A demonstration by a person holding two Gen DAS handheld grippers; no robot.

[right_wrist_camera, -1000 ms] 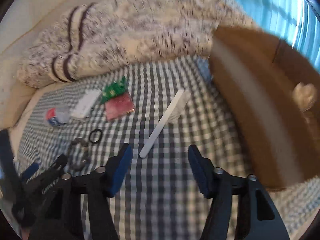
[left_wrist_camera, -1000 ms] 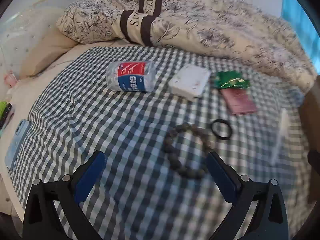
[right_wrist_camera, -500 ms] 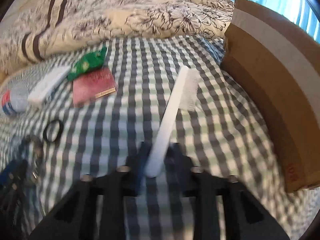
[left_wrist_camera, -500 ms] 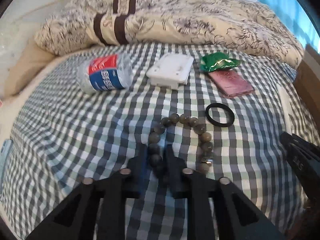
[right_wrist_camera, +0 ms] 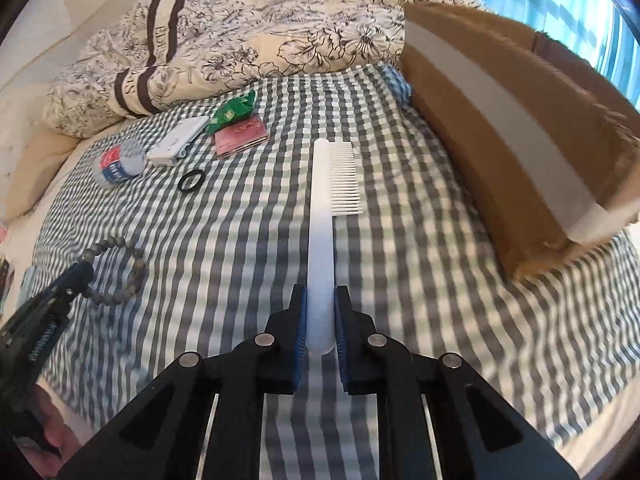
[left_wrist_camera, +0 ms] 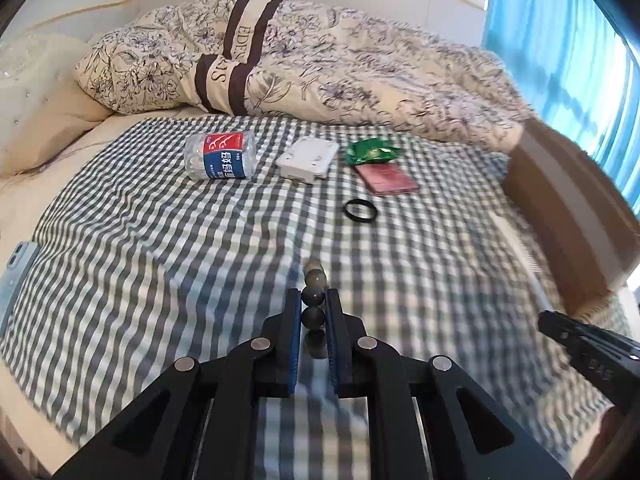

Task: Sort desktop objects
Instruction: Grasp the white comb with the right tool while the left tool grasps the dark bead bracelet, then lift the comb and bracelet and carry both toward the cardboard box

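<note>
In the left wrist view most of the bead bracelet (left_wrist_camera: 313, 296) is hidden behind the left tool (left_wrist_camera: 313, 300), only a few beads being seen, and the comb (left_wrist_camera: 520, 248) at the right is blurred, its handle end covered by the right tool (left_wrist_camera: 592, 356). The phone (left_wrist_camera: 16, 276) is cut off by the left edge. In the right wrist view the cardboard box (right_wrist_camera: 520, 152) is smeared, its interior not seen, and the label of the bottle (right_wrist_camera: 118, 162) is too small to be read.
</note>
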